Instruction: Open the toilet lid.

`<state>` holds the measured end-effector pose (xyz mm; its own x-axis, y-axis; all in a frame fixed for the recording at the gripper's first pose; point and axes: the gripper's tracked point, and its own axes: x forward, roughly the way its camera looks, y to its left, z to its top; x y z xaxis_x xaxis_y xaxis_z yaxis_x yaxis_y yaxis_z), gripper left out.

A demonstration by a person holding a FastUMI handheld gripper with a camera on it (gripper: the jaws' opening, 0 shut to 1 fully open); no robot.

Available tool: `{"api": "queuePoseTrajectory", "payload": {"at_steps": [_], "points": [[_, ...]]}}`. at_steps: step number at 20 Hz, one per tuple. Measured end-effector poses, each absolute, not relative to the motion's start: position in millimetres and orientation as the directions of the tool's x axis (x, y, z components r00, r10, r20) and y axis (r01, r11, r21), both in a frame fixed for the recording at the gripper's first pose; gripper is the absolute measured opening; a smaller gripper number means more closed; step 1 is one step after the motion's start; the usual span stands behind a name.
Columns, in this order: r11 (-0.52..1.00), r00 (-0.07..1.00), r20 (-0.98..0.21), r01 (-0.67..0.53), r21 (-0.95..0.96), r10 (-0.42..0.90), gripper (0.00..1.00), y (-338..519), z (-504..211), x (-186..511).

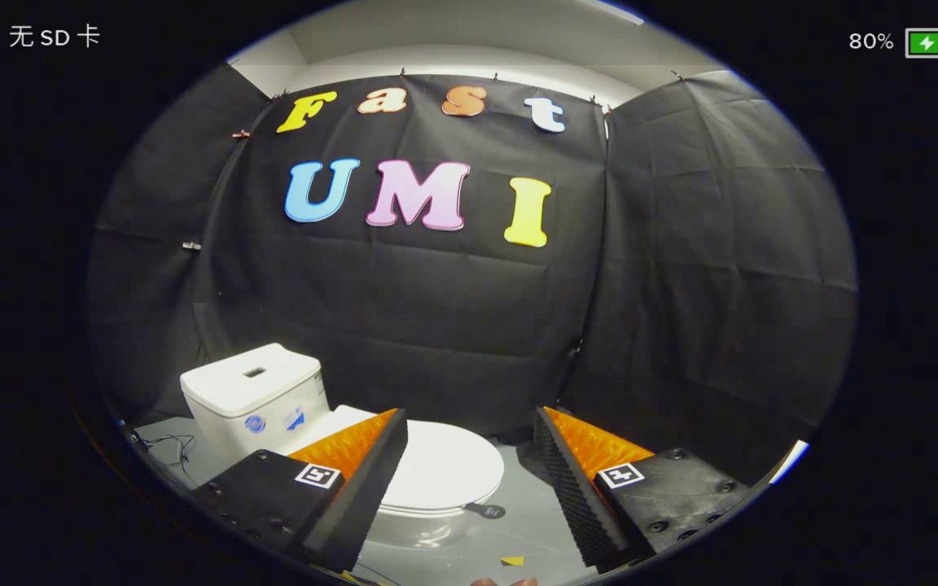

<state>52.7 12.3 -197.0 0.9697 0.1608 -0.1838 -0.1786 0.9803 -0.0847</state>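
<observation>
**booth_newbie:** Down on the pale grey floor (518, 529), what's sitting there right now?

**gripcam_guy:** So a small white ceramic toilet (339, 439) is sitting there in front of the black cloth wall (436, 325). Its boxy tank (253, 391) is standing at the back-left, and the smooth white oval toilet lid (444, 464) is lying flat down on the bowl, so it's closed. A little dark round tab (485, 510) is poking out at the lid's front edge.

**booth_newbie:** And the hand-held gripper (469, 439)?

**gripcam_guy:** Its fingers are spread wide apart, gripping nothing. It's hovering near the toilet, with the left finger overlapping the lid's left side in the view, though I can't tell if it's touching. The right finger is hanging beside the bowl over bare floor. Most of the lid is showing between the two fingers. A thin dark cable (168, 446) is lying on the floor left of the tank.
</observation>
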Motion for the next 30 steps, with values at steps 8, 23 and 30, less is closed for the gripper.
{"api": "queuePoseTrajectory", "payload": {"at_steps": [8, 23, 30], "points": [[0.967, 0.866, -0.431, -0.212, 0.144, 0.254, 0.99, 5.9, -356.4, 66.5], [0.759, 0.758, -0.543, 0.101, 0.644, 0.36, 0.99, -55.5, -448.0, 113.4], [0.659, 0.722, -0.545, 0.165, 0.733, 0.426, 0.99, -49.1, -469.7, 126.3]]}}
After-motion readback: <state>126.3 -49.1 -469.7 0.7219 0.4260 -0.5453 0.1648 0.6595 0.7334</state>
